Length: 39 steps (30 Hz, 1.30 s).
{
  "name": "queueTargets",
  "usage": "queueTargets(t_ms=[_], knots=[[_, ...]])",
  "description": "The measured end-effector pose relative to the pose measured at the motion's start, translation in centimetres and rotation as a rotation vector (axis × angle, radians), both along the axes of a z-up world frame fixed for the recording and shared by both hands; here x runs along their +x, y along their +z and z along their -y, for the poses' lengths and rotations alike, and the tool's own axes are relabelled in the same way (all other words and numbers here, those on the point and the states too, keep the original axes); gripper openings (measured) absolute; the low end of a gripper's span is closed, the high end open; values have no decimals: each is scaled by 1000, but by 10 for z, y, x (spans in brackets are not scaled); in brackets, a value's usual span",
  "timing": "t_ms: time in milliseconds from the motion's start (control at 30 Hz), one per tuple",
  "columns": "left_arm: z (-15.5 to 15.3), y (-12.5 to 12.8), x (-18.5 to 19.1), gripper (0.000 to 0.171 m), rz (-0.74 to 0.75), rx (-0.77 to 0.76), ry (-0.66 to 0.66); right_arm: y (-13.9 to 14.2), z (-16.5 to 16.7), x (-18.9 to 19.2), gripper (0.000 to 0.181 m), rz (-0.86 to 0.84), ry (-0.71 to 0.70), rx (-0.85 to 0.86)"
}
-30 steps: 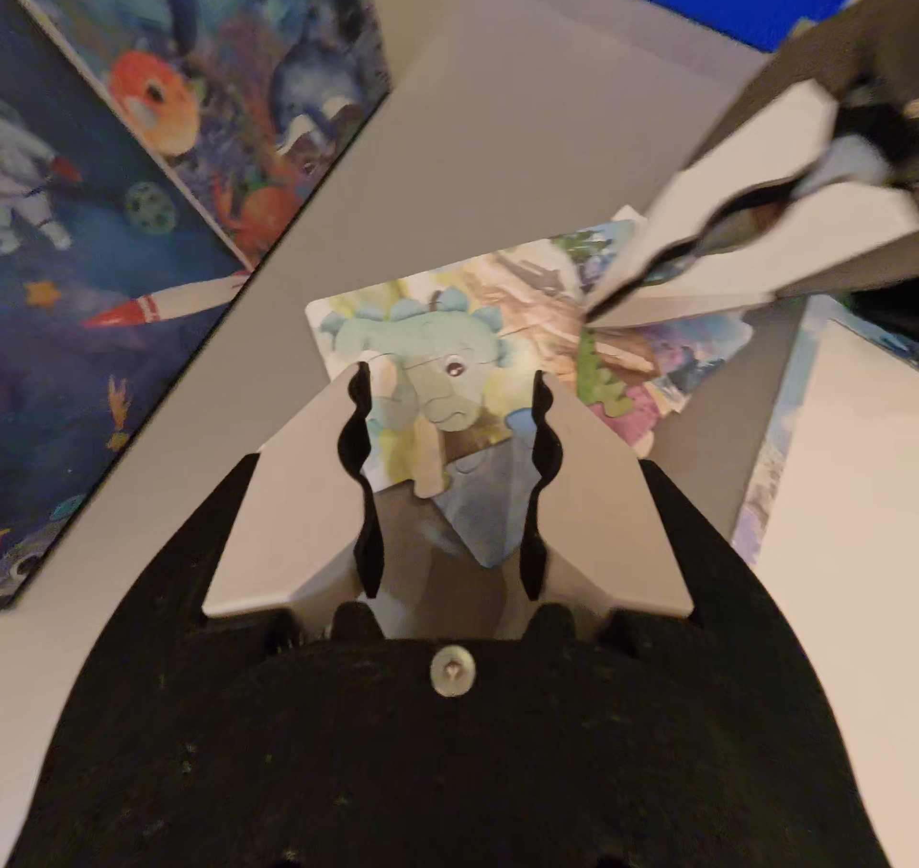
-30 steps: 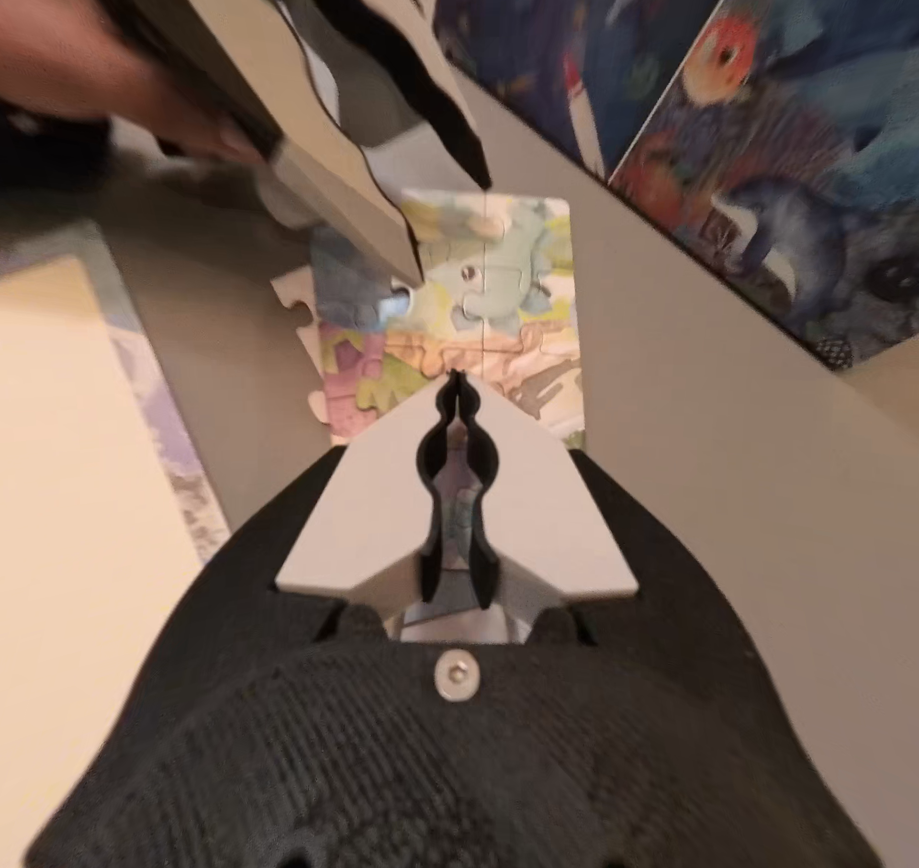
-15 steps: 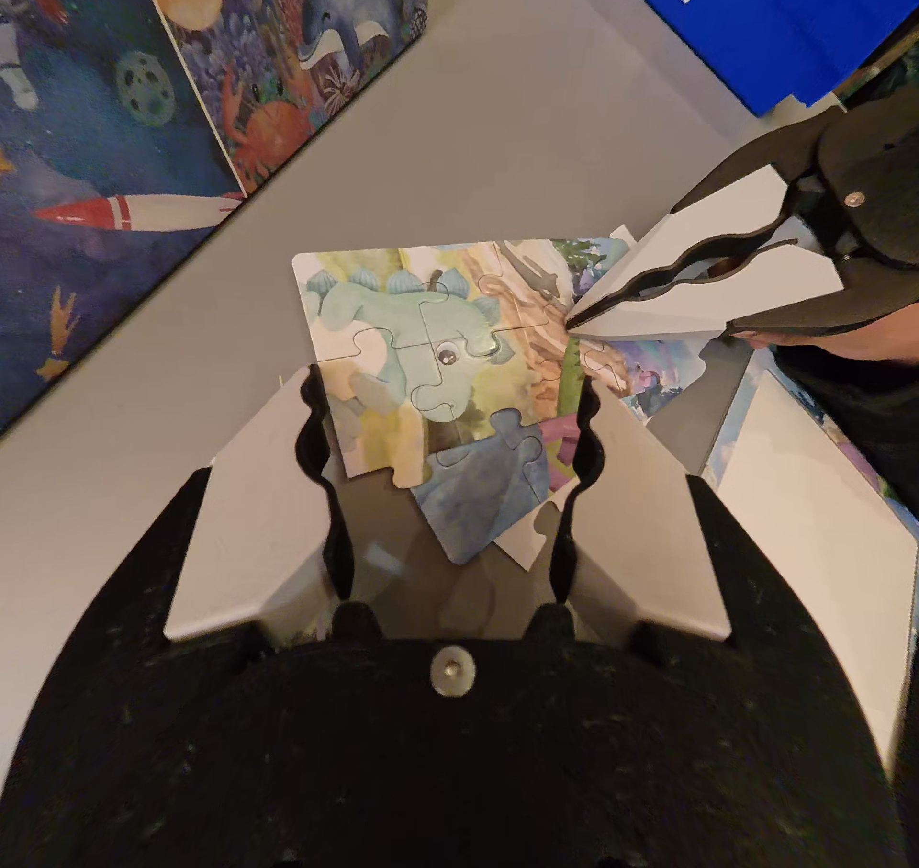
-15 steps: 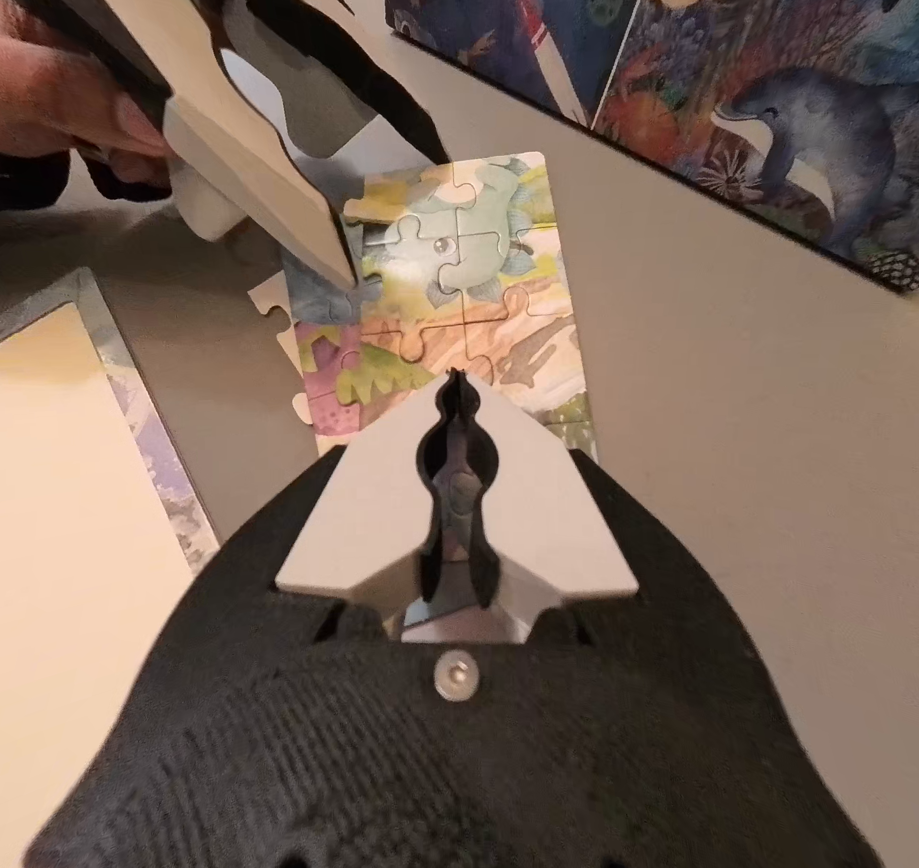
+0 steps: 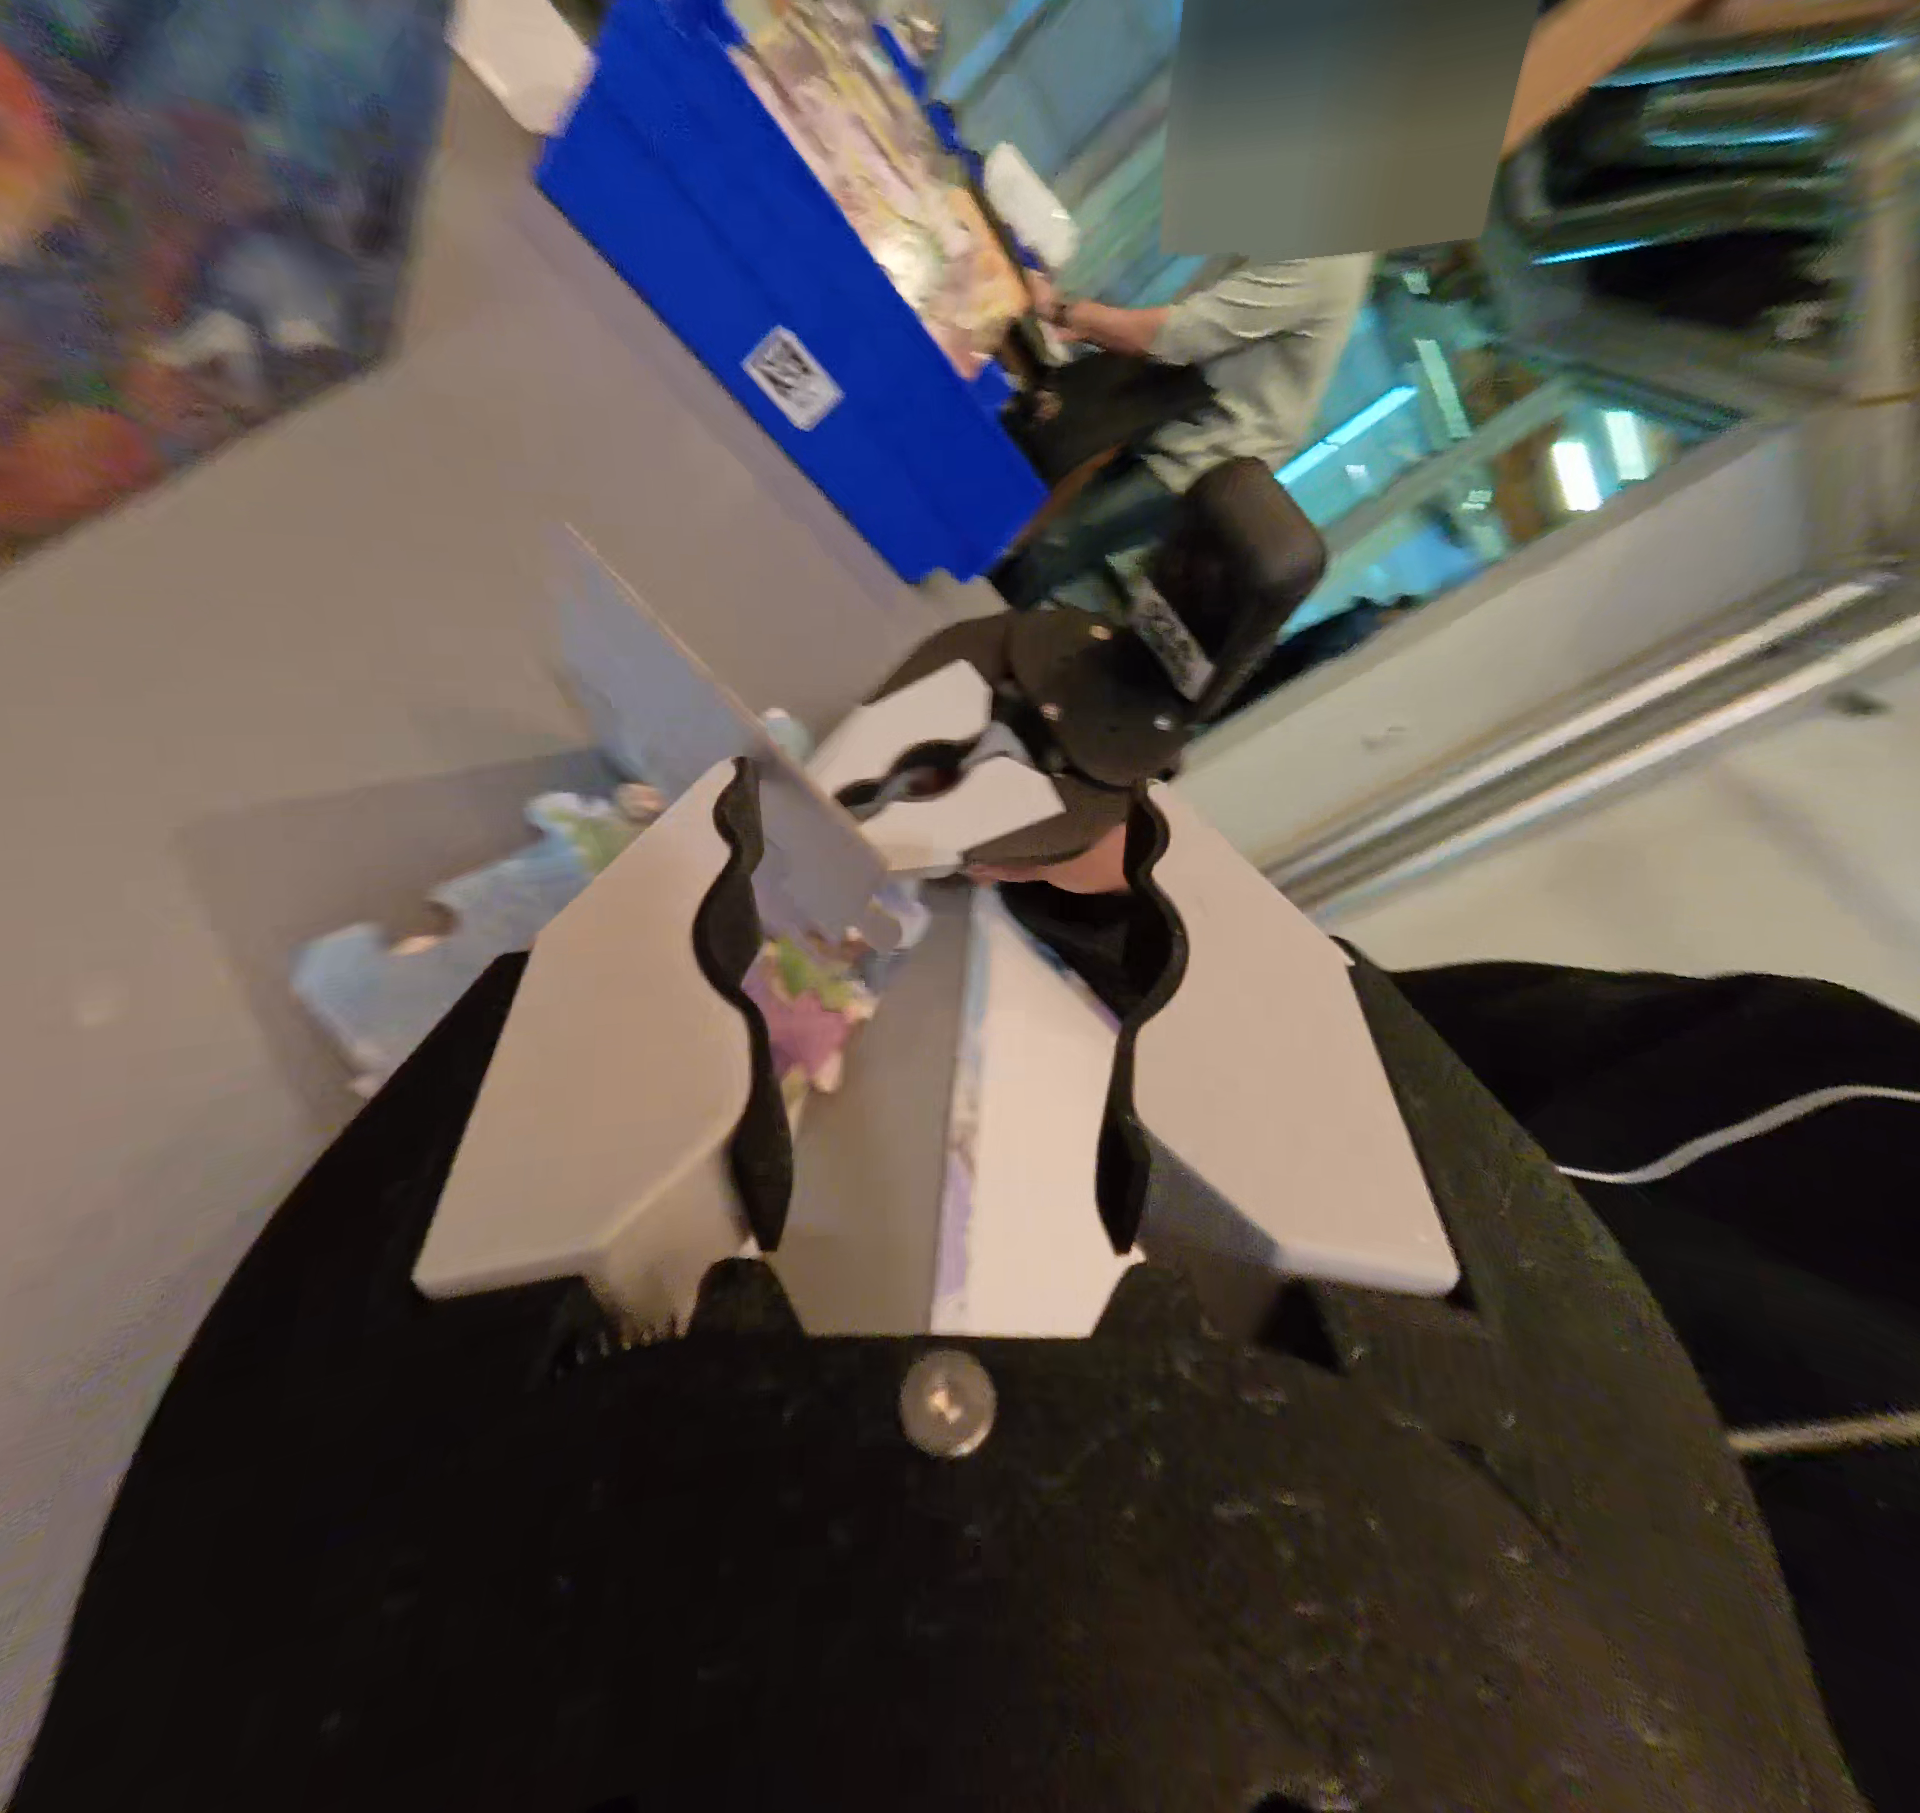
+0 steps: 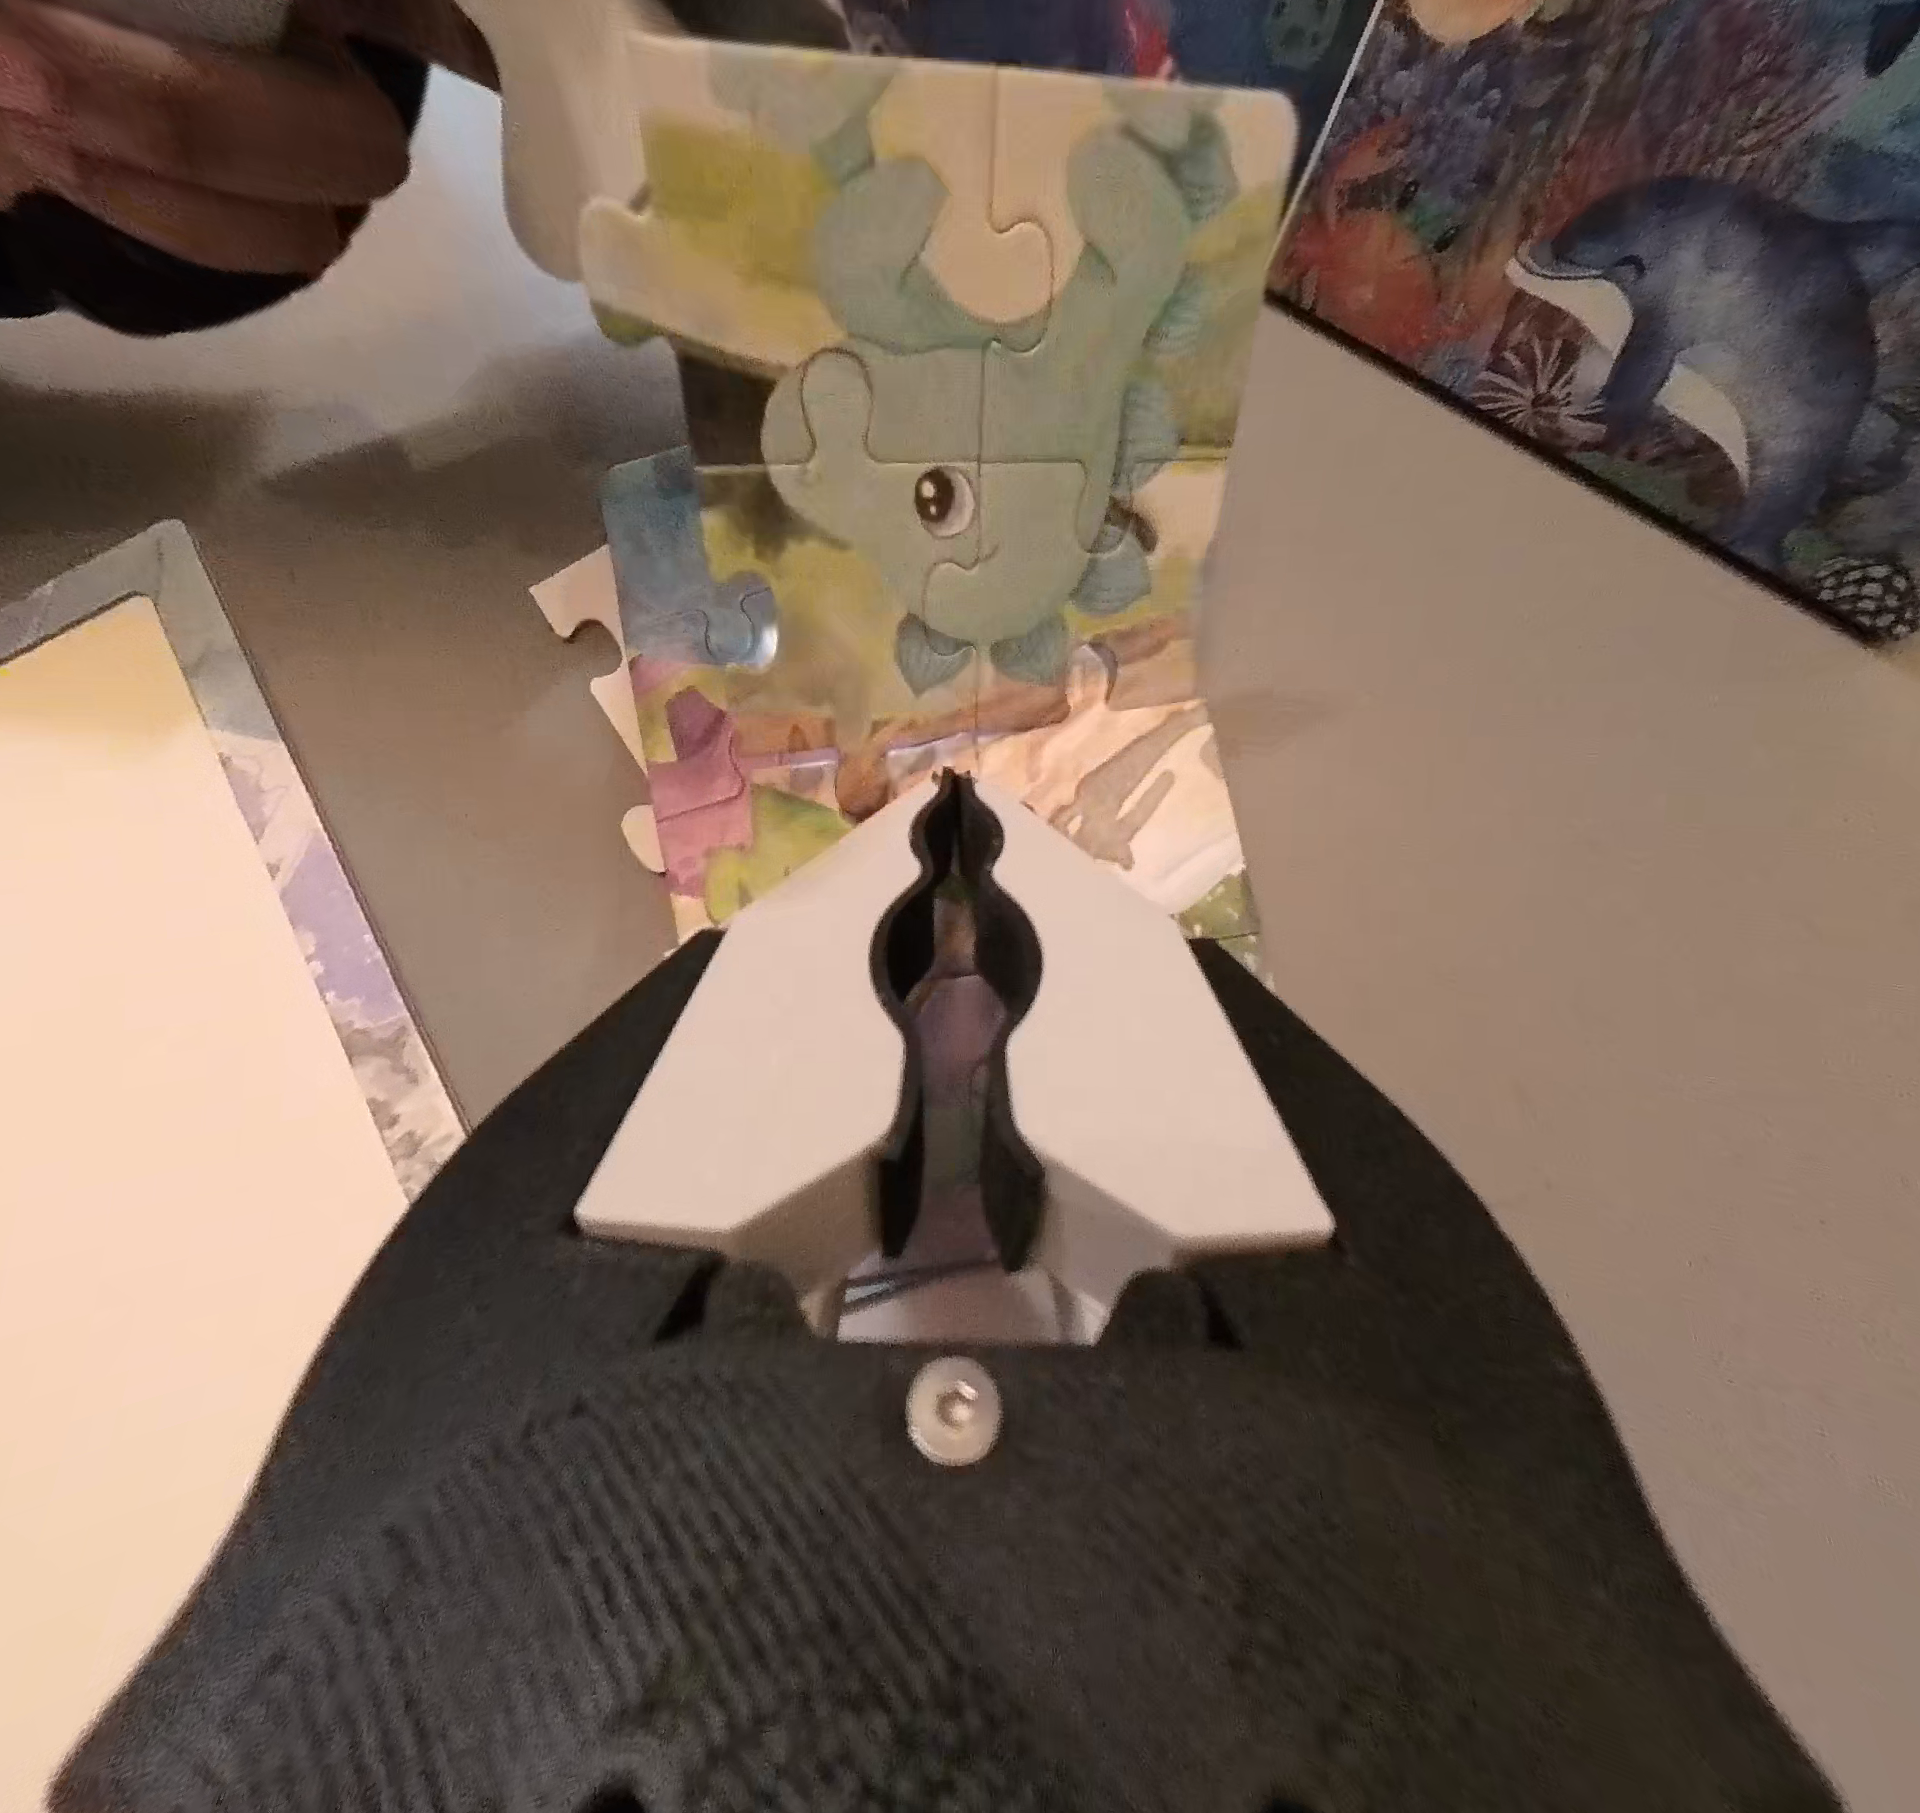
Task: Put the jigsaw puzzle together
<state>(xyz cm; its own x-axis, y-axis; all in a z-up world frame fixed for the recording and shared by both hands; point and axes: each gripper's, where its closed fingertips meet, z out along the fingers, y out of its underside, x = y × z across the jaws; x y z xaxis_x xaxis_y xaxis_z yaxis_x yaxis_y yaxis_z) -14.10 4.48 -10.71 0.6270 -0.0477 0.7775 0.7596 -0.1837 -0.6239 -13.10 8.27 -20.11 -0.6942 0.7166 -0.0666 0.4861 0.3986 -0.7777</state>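
Grey tabletop (image 6: 1558,932), smooth and matte, carries everything. Largest on it is the glossy painted sea-creature board (image 6: 1621,236), lying beyond and to the right of the jigsaw puzzle (image 6: 935,475); the pale cream puzzle tray (image 6: 135,984) with its mottled lilac border sits to the puzzle's left. The puzzle is a joined slab of thin cardboard pieces with knob-and-socket edges, printed in soft watercolour with a green dinosaur; its long axis runs straight away from the right gripper (image 6: 958,776), and its far end is tilted up off the table, so the dinosaur faces the right wrist camera, its head toward the gripper. A few more pieces lie flat under the puzzle's near end. The right gripper's white wedge fingers with wavy black pads are pressed together on the puzzle's near part. In the blurred left wrist view the left gripper (image 5: 940,818) stands spread wide just beside the raised puzzle edge, gripping nothing; a blue plastic bin (image 5: 769,309) lies beyond the puzzle.
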Motion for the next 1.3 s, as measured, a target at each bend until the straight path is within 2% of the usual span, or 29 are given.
queueTargets(t_ms=[67,200,233,300,333,400,467,633,667,733,867,1067,1133,1233,1300], knots=[[-9,-9,12,68,34,-13,-58,0,1,1,0,-1,6,1],[-21,-38,20,66,-52,-131,-60,1,6,7,0,-13,61,11],[-20,-39,17,59,-70,-146,-38,1,7,9,0,-23,75,20],[-15,-38,6,29,-111,-158,26,1,7,11,0,-42,85,37],[-12,-36,0,20,-124,-158,55,1,7,11,0,-43,85,38],[-4,-36,-8,4,-145,-177,96,1,6,10,0,-32,76,28],[1,-32,-12,0,-152,-158,116,1,4,9,0,-15,66,11],[2,-19,-7,0,-134,-76,83,4,-1,7,0,-19,45,-14],[1,-18,-4,0,-135,-71,69,10,-1,6,6,-36,37,-46],[-2,-13,4,0,-138,-35,34,30,-2,4,31,-69,19,-185],[-3,3,11,0,-118,50,2,55,-8,6,58,-34,24,-447],[2,23,20,0,-27,206,-69,80,5,20,71,24,131,-678],[3,22,18,0,-16,208,-64,99,4,25,82,23,176,-801],[-1,12,25,0,-65,148,-93,115,-1,31,77,45,217,-940],[-6,8,36,0,-96,118,-144,109,2,32,59,73,227,-919]])
